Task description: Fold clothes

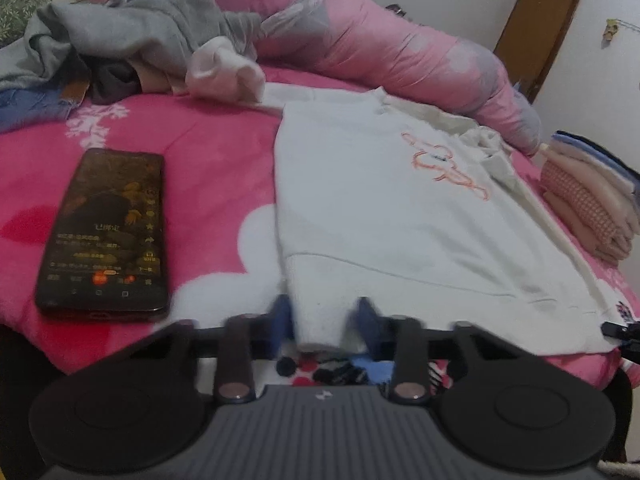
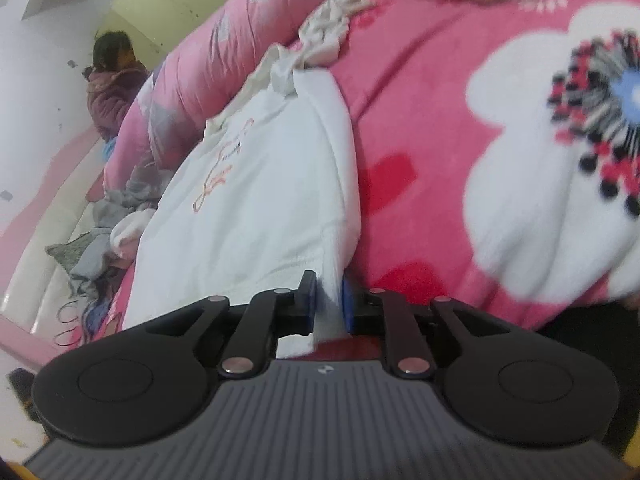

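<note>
A white sweatshirt point(image 1: 380, 208) with an orange line drawing on the chest lies flat on the pink flowered blanket point(image 1: 208, 168), its hem toward me. My left gripper point(image 1: 322, 322) is shut on the near left corner of that hem, with cloth filling the gap between its blue pads. In the right wrist view the same sweatshirt point(image 2: 260, 200) runs away to the upper left. My right gripper point(image 2: 328, 304) is shut on the hem's other corner, a fold of white cloth pinched between its fingers.
A lit phone point(image 1: 104, 232) lies on the blanket left of the sweatshirt. Unfolded grey and white clothes point(image 1: 132, 40) are heaped at the back left. A rolled pink quilt point(image 1: 400, 48) lines the far side. Folded clothes point(image 1: 588, 208) are stacked right. A person point(image 2: 114, 88) sits beyond the bed.
</note>
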A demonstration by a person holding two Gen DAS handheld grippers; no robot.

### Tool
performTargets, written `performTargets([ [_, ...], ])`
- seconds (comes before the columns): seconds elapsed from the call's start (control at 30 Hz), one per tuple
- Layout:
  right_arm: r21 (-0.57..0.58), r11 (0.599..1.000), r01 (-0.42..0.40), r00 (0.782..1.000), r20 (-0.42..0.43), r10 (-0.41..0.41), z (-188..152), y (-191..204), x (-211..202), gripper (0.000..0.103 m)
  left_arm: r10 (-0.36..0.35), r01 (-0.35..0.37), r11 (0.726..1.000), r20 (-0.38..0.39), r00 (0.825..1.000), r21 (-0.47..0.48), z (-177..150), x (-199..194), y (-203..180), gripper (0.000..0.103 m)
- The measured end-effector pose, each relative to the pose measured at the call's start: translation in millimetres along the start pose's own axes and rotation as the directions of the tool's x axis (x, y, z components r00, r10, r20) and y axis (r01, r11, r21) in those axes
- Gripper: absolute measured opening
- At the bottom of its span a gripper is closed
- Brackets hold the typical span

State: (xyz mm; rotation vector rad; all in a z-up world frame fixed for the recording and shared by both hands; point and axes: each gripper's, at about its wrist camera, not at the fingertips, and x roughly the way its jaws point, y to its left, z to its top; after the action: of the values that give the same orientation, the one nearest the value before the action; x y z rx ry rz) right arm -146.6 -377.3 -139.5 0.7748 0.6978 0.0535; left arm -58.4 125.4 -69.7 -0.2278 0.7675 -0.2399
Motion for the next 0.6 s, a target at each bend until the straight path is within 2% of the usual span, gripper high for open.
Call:
performTargets([
  [0.03,-0.003,1.000,-0.002,1.000,-0.001,0.002,-0.3,0.2,1.6,0.013,0.002,-0.002,1.000,0.004,1.000,-0.004,0.4,2.4,0.3,0.029],
  [0.1,-0.007,1.000,-0.001,1.000,0.005,0.001,0.6,1.7,4.0,0.010,0.006,-0.006,1.000,0.010,1.000,-0.017,2.4,5.3,0.7,0.012],
  [0.17,-0.024,1.000,0.003,1.000,0.020,-0.002,2.5,5.0,4.2,0.006,0.016,-0.016,1.000,0.006,1.000,-0.014,5.6,3.2,-2.0,0.007],
  [0.23,-0.083,0.997,-0.002,0.998,0.064,0.007,6.7,13.5,-3.7,0.005,0.024,-0.024,1.000,0.016,1.000,-0.013,10.1,-4.1,-5.1,0.006],
  [0.33,-0.124,0.991,-0.049,0.986,0.151,0.067,20.4,25.9,-34.8,0.005,-0.078,0.081,0.994,0.044,0.996,-0.075,18.8,-35.2,-5.1,0.004],
  [0.43,-0.178,0.982,-0.066,0.975,0.199,0.102,29.8,37.5,-69.2,0.005,-0.104,0.106,0.993,0.059,0.993,-0.044,12.3,-64.9,-13.2,0.004],
  [0.5,-0.171,0.983,-0.061,0.977,0.191,0.094,28.4,34.1,-77.1,0.005,-0.098,0.098,0.995,0.013,0.995,-0.030,-1.2,-61.9,-14.8,0.004],
  [0.6,-0.120,0.993,-0.014,0.990,0.138,0.031,19.5,15.1,-68.3,0.005,-0.107,0.104,0.994,-0.057,0.993,-0.046,-19.8,-50.6,-14.0,0.003],
])
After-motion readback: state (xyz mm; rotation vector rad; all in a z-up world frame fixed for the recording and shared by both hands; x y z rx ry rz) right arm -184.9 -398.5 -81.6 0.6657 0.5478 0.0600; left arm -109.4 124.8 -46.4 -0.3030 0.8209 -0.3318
